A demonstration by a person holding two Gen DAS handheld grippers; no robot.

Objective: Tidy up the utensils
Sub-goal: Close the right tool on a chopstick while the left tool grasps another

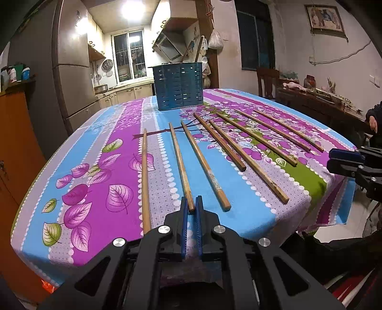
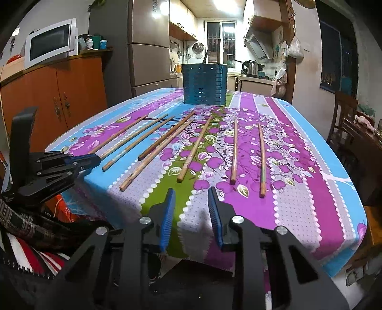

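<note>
Left gripper (image 1: 191,207): angled down over the near table edge, blue pads clenched on the near end of the second wooden chopstick (image 1: 181,164) from the left. Right gripper (image 2: 191,202): angled down, jaws apart, nothing between them, short of the chopsticks. Eight chopsticks lie side by side on the floral tablecloth (image 1: 114,152). Blue slotted utensil holder (image 1: 178,87) stands upright beyond them.

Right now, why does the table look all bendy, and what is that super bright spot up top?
Left wrist view: the fisheye lens curves the table edge, and the ceiling light glares white. Right wrist view: same bending, two bright ceiling lights, and the chopsticks stay sharp.
</note>
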